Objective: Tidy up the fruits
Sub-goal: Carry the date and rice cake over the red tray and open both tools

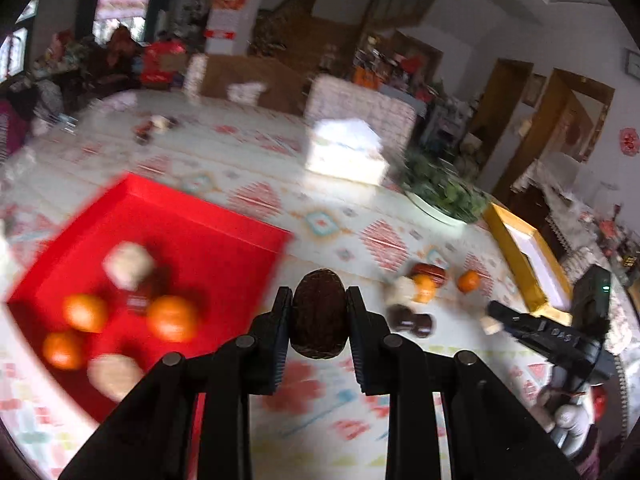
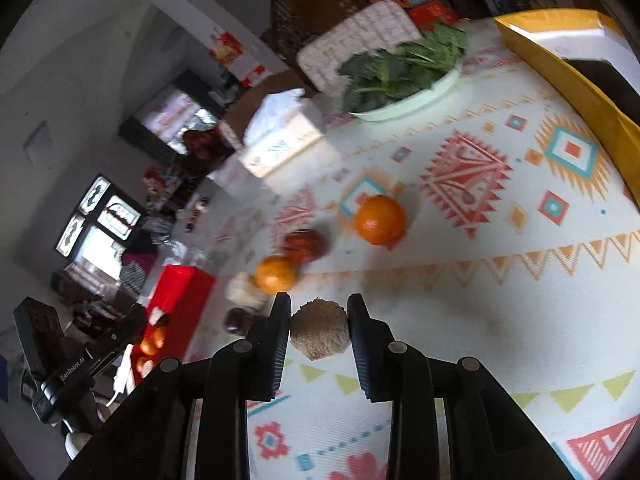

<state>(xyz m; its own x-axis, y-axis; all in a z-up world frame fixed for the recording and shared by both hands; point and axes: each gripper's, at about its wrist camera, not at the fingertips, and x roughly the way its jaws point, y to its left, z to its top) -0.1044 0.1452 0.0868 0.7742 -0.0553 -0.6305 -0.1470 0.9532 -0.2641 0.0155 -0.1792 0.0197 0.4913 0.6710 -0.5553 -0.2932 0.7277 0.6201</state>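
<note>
Patterned tablecloth (image 1: 248, 168) spreads beneath your grippers. At left, the red tray (image 1: 208, 240) holds oranges and pale fruits; your left gripper (image 1: 319, 314) pinches a dark brown fruit (image 1: 319, 314) just beside its rim. Farther right, your right gripper (image 2: 319, 330) clamps a tan rough-skinned fruit (image 2: 319, 332), with two oranges and a red fruit (image 2: 305, 245) on the cloth beyond.
</note>
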